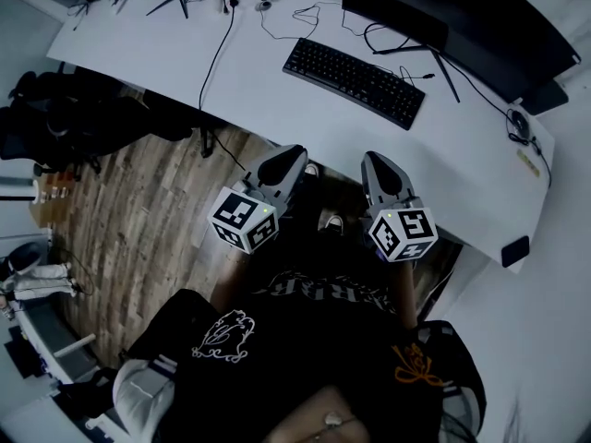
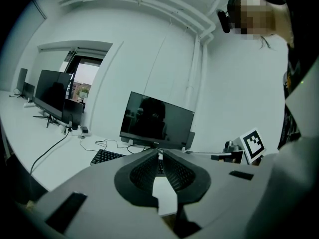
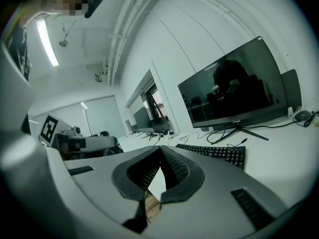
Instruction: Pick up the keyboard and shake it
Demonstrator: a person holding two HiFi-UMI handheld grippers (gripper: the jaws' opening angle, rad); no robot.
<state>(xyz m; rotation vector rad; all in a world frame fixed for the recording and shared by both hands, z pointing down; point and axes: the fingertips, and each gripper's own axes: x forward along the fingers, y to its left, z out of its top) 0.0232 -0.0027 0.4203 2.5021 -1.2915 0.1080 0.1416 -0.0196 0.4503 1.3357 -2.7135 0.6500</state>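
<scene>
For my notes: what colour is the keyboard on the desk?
The keyboard is black; the head view shows it best.

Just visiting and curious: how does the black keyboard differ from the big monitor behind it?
The keyboard lies flat on the desk; the monitor stands upright. The keyboard is covered in keys; the monitor's screen is smooth and dark. The monitor is wider than the keyboard. Both are black, on one desk.

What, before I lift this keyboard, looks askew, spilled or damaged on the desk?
Nothing stands out. The keyboard lies flat on the white desk, roughly parallel to its front edge, before the monitor. Only thin cables loop loosely behind it; no spill or damage shows.
</scene>
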